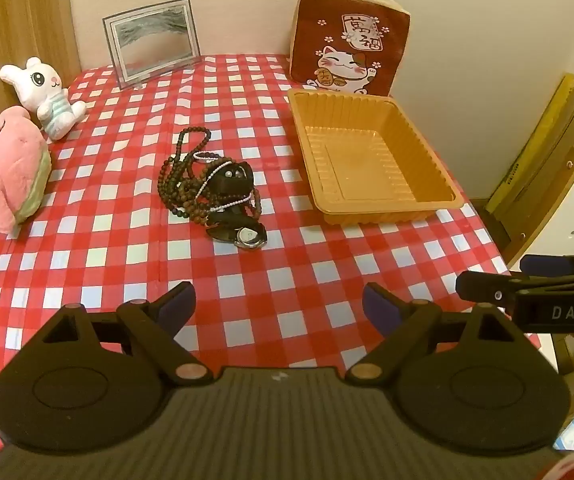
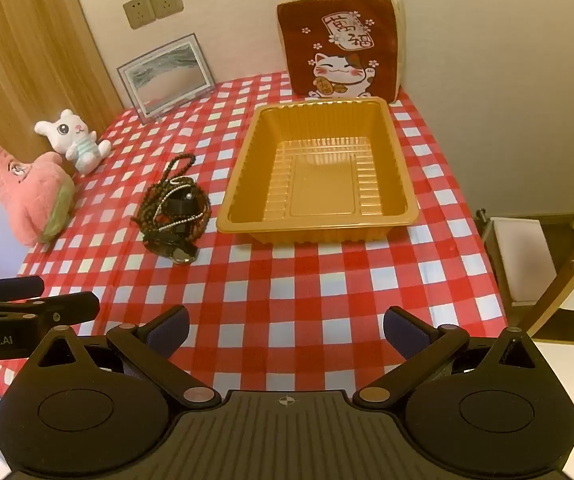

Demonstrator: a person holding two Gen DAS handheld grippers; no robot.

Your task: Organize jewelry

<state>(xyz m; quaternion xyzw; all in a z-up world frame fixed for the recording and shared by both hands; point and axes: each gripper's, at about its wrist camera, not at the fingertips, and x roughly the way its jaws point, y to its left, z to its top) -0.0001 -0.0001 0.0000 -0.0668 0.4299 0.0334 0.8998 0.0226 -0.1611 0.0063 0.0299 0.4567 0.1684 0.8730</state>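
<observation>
Nearest: left gripper (image 1: 279, 304) w/ jaws spread wide, nothing between them, hovering over the red-white checked surface (image 1: 287, 288). Right gripper (image 2: 286, 330) likewise, jaws wide apart & empty; both tilt down toward the cloth. Mid-surface: jewelry pile (image 1: 211, 188), a tangle of dark bead strands, a white pearl string & a watch (image 1: 250, 237) at its near edge, well apart from both grippers. Just right of the pile, not touching: orange tray (image 2: 243, 184), nothing in it. Left edge: pink plush (image 1: 3, 168), white bunny plush (image 1: 45, 96). Far back vs. wall: picture frame (image 1: 153, 42), cat cushion (image 1: 349, 40) right behind the tray.
</observation>
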